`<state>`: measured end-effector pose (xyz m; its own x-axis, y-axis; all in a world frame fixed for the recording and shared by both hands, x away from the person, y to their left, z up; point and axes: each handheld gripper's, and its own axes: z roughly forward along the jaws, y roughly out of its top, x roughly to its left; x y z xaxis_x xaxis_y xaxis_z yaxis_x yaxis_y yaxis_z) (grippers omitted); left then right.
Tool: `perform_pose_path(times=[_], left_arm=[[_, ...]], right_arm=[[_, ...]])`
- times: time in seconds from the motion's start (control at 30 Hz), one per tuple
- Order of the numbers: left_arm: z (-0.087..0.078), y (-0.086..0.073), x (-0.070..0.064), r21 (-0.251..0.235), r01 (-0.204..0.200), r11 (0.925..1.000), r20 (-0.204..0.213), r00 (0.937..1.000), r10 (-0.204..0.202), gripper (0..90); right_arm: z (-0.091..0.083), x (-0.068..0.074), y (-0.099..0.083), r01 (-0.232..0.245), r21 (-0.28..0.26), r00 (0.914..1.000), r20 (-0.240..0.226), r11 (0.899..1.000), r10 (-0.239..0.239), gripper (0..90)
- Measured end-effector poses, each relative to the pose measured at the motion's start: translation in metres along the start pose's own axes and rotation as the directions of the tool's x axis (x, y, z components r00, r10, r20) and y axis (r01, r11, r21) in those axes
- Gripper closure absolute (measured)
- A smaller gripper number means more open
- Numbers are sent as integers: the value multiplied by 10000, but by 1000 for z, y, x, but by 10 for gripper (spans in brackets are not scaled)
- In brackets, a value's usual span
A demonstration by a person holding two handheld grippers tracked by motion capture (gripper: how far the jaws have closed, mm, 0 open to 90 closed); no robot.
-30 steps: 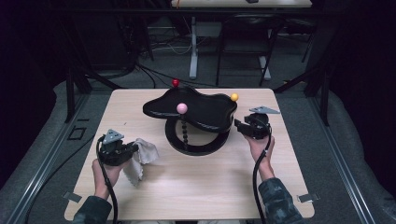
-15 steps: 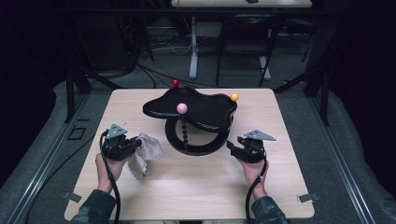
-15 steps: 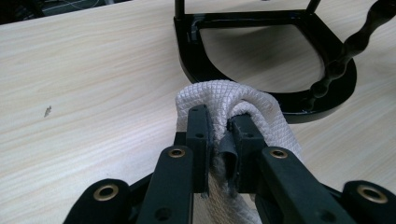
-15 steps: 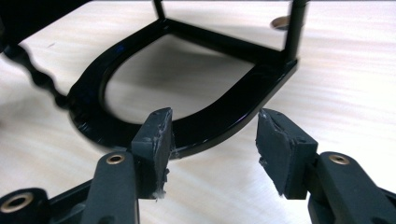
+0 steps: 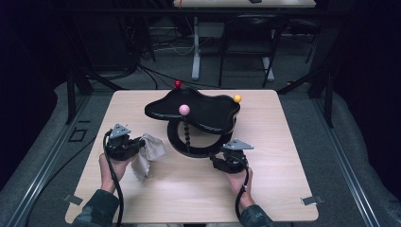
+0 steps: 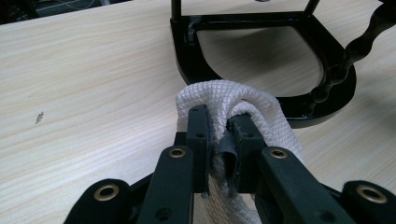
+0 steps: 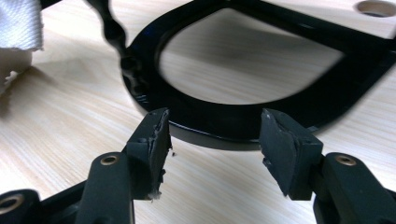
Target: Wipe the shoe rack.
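Left gripper (image 6: pixel 218 135): pinching cloth (image 6: pixel 252 112), beside stand (image 5: pixel 189 142).
Right gripper (image 7: pixel 212 140): spread, facing stand's base ring (image 7: pixel 224 123) near bench's front edge.
Tip: steady ring before wiping.

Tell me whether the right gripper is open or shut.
Open. In the right gripper view, the right gripper has its jaws spread wide apart with nothing between them, facing the ring base of the black stand.
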<state>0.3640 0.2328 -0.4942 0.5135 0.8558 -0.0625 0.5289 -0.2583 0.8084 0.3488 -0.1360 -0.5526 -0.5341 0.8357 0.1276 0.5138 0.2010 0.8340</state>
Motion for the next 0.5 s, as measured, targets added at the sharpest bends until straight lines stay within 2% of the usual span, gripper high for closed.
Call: perform_pose_path(times=[0.1, 0.17, 0.37, 0.43, 0.5], left_arm=[[0, -1, 0, 35, -4, 10000, 18, 10000, 4, 804], [-1, -1, 1, 19, 11, 10000, 16, 10000, -11, 805], [-2, -2, 2, -10, 73, 10000, -14, 10000, -73, 804], [-2, -3, 2, -23, 104, 9999, 1, 9999, -104, 805], [-2, -3, 2, 5, 65, 10000, 30, 10000, -65, 805]], right_arm=[[14, 15, 5, 272, 151, 9996, -56, 9995, -271, 449], [17, 18, 7, 392, 150, 9992, -61, 9991, -391, 468], [39, 41, 15, 963, 161, 9938, -574, 9952, -953, 495], [44, 46, 20, 1022, 110, 9944, -291, 9947, -1018, 505], [49, 49, 24, 1050, -24, 9939, -336, 9945, -1050, 518]])
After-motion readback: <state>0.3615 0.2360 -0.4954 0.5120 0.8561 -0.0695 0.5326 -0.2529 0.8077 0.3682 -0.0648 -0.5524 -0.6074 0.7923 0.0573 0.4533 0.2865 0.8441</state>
